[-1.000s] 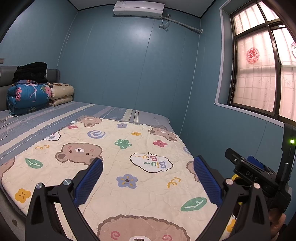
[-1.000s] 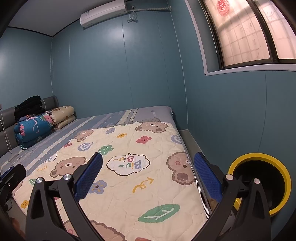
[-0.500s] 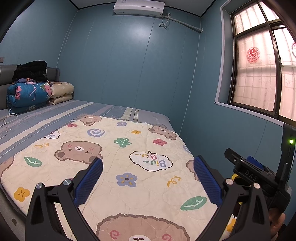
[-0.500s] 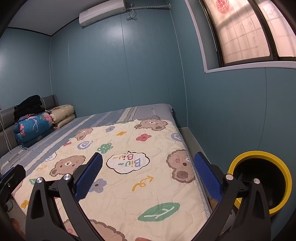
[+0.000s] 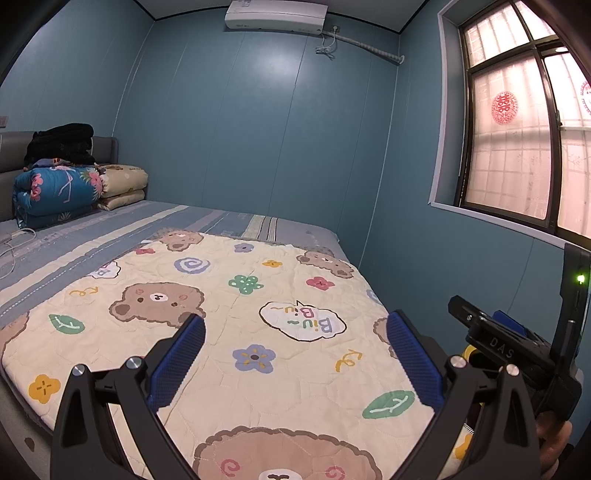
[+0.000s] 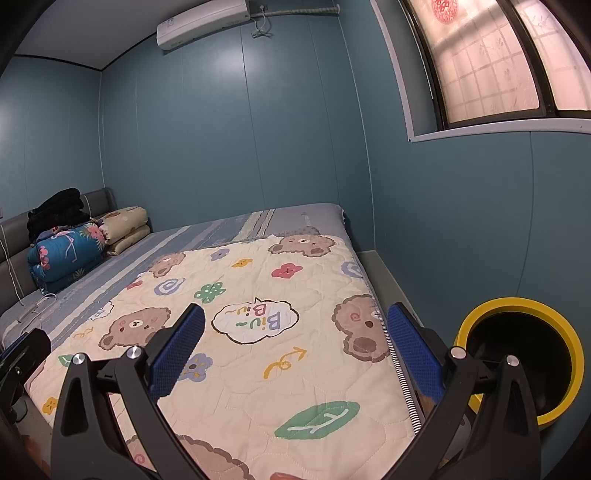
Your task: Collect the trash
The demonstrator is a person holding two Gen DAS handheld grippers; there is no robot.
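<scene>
Covering most of the bed, a cream quilt (image 5: 258,332) printed with brown bears, flowers, leaves and spirals lies flat over a blue-grey striped sheet (image 5: 110,229). At 9 o'clock in both views, folded bedding is stacked against a grey headboard (image 6: 99,195): a blue floral duvet (image 5: 55,192), beige pillows (image 5: 123,184) beside it, and a black garment (image 5: 61,142) on top. A white cable (image 5: 14,243) trails over the sheet near this stack. All walls are blue-green panels (image 5: 240,129). A white air conditioner (image 5: 276,15) is mounted at 12 o'clock just under the ceiling, with a cord hanging from its right end. A dark-framed window (image 5: 517,147) with a pale patterned covering occupies 2 o'clock; a round red paper emblem (image 5: 503,108) is fixed to the pane. Readable writing: the quilt's speech bubble (image 6: 255,321) reads "Biu~Biu~", seen upside down, and the housing of the right gripper (image 5: 513,350) carries the letters "DAS", with a green indicator lit above it. The left gripper (image 5: 295,354) hovers over the quilt with its jaws wide apart and nothing between them. The right gripper, in its own view, likewise has its jaws spread and empty. No trash item can be made out on the bed. A black bin with a yellow rim (image 6: 524,354) stands on the floor at 4 o'clock in the right wrist view, in the gap between bed and wall, just beside the right finger (image 6: 413,350).
</scene>
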